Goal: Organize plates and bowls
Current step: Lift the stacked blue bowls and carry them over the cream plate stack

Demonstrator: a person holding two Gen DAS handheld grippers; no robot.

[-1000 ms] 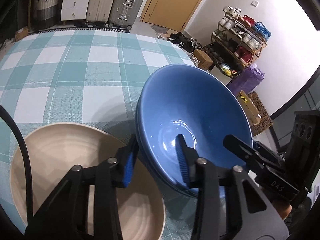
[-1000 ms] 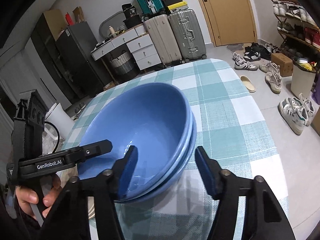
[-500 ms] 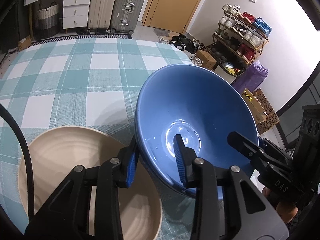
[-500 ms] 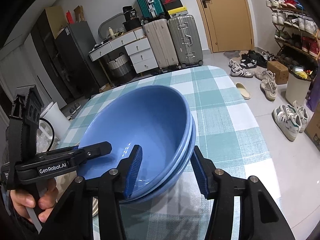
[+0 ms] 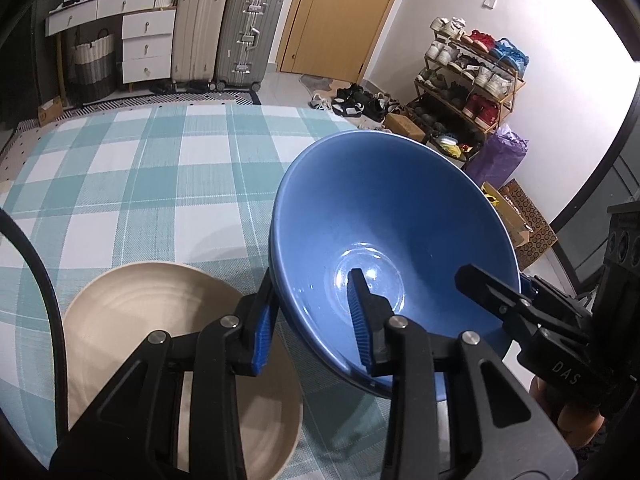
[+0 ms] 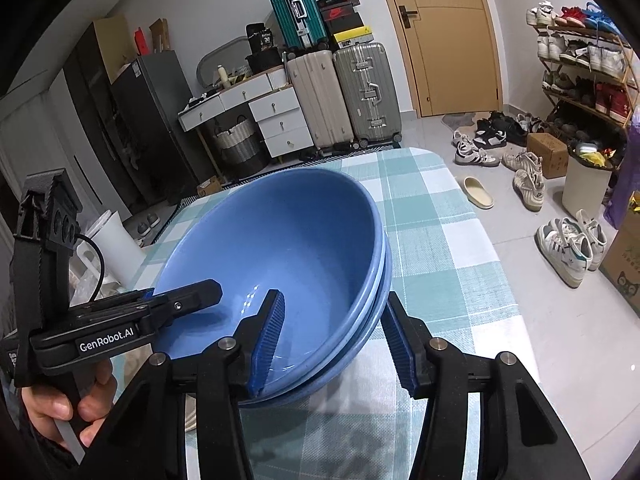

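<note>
The left gripper (image 5: 312, 316) clamps the near rim of the blue bowls (image 5: 400, 216), one blue pad outside the wall and the other inside near the glossy bottom. The bowls are nested, tilted, and raised off the checked tablecloth (image 5: 160, 184). The right gripper (image 5: 508, 300) reaches over the bowls' right rim. Left of the bowls, a beige plate (image 5: 132, 320) lies on the cloth, partly behind the gripper's arm.

Two nested blue bowls (image 6: 288, 248), one beige plate (image 5: 132, 320) and two grippers are at the checked table (image 5: 140, 184), with three upright suitcases (image 6: 340, 96) by the far wall.
</note>
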